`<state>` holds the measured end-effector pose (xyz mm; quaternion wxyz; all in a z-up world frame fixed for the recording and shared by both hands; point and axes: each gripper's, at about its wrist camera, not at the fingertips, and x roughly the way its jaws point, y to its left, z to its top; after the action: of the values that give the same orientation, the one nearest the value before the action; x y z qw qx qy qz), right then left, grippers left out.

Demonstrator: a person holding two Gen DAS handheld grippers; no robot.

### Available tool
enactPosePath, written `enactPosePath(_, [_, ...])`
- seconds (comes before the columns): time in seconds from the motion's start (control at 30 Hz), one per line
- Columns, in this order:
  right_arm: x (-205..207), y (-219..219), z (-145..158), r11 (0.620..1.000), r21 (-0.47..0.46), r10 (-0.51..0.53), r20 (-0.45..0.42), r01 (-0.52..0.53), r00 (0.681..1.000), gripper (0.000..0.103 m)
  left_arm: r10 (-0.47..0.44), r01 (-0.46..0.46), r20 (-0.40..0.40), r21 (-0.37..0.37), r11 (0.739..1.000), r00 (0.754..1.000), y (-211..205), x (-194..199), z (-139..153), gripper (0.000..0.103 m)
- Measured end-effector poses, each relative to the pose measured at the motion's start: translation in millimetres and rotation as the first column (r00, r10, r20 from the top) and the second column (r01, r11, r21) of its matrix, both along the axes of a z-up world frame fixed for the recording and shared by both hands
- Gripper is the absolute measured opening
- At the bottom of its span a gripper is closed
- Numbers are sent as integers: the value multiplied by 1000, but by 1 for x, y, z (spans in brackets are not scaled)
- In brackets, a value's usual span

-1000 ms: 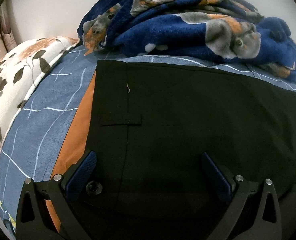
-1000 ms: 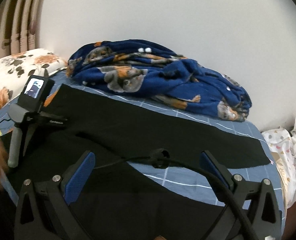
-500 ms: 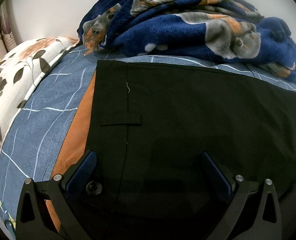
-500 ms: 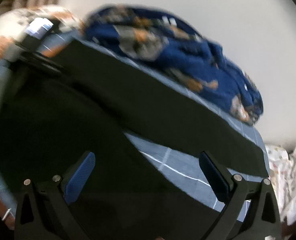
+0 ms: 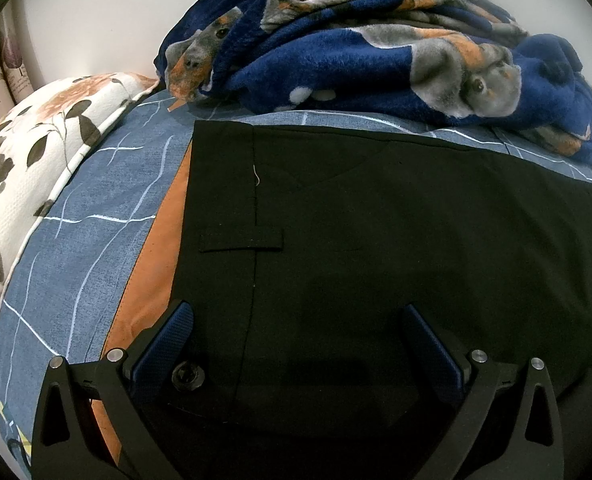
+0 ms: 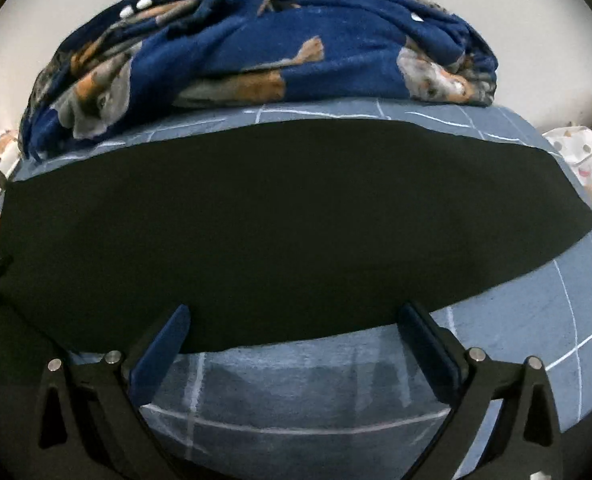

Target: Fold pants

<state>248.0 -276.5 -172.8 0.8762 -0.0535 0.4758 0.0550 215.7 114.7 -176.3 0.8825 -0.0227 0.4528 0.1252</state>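
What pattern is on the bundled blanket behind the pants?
Navy blue fleece printed with grey-and-tan dogs; the blanket shows best in the left wrist view.

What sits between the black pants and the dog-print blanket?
Only a strip of blue bedsheet separates pants from blanket, per the right wrist view.

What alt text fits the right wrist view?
Black pants lie flat across a blue grid-patterned bedsheet, with the open right gripper at the leg's near edge. A navy dog-print blanket is heaped behind.
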Motion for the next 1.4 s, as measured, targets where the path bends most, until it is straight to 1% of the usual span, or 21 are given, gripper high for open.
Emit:
enactPosePath(0.03, [-1, 6, 1, 999, -28, 33, 7, -33, 999, 103, 0, 0, 1, 1, 1000, 1000, -1, -1, 0, 103])
enactPosePath(0.07, [-4, 11, 1, 997, -32, 77, 68, -75, 995, 103, 0, 0, 1, 2, 1000, 1000, 0, 0, 0, 103])
enactPosePath(0.13, [-3, 4, -2, 997, 29, 66, 47, -68, 997, 103, 0, 0, 1, 2, 1000, 1000, -1, 0, 0, 103])
enactPosePath(0.17, [-5, 3, -1, 997, 41, 63, 48, -65, 997, 103, 0, 0, 0, 1, 1000, 1000, 0, 0, 0, 103])
enactPosePath(0.27, [-5, 9, -1, 998, 10, 67, 48, -67, 997, 103, 0, 0, 0, 1, 1000, 1000, -1, 0, 1, 103])
enactPosePath(0.43, [3, 4, 0, 997, 22, 68, 44, -69, 997, 103, 1, -1, 0, 1, 1000, 1000, -1, 0, 0, 103])
enactPosePath(1.4, [1, 6, -1, 997, 21, 68, 45, -69, 997, 103, 2, -2, 0, 1, 1000, 1000, -2, 0, 0, 103])
